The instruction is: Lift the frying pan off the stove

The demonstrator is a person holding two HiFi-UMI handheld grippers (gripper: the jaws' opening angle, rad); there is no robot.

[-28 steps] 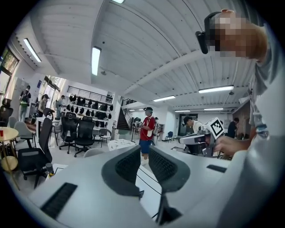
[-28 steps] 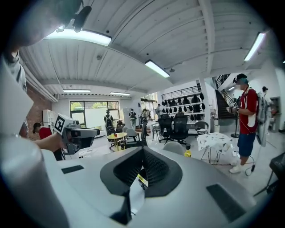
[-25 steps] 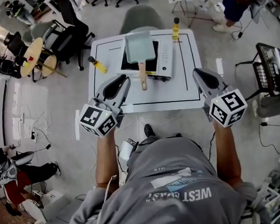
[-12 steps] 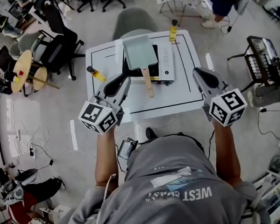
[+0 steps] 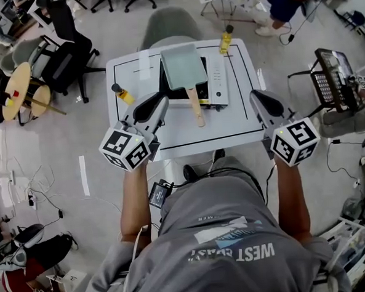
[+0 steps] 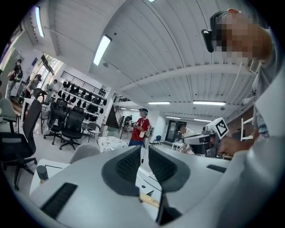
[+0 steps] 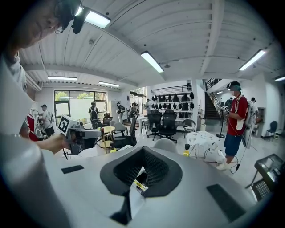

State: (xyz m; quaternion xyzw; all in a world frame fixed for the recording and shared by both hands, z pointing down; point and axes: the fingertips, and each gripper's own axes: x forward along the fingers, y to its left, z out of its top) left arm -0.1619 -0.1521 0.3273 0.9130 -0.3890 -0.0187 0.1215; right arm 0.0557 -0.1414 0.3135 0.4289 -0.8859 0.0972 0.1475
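A pale grey-blue rectangular frying pan (image 5: 181,66) sits on a black portable stove (image 5: 202,87) at the back of the white table (image 5: 230,124). Its wooden handle (image 5: 196,107) points toward me. My left gripper (image 5: 162,101) hovers over the table's near left part, a little left of the handle, shut and empty. Over the near right edge my right gripper (image 5: 253,96) is shut too, holding nothing. In the left gripper view the left gripper (image 6: 143,153) shows a sliver of the handle (image 6: 149,201) below its jaws. The right gripper (image 7: 142,152) faces the stove (image 7: 140,183).
Two yellow bottles stand on the table, one at the left edge (image 5: 122,93) and one at the far right corner (image 5: 226,39). A grey chair (image 5: 175,22) sits behind the table. Office chairs (image 5: 65,47) and round wooden tables (image 5: 16,91) crowd the left; an equipment cart (image 5: 334,80) stands at right.
The head view has shifted and turned slightly, so the table looks a bit closer and rotated. Both grippers keep the same shut pose near the table's front. The pan stays on the stove.
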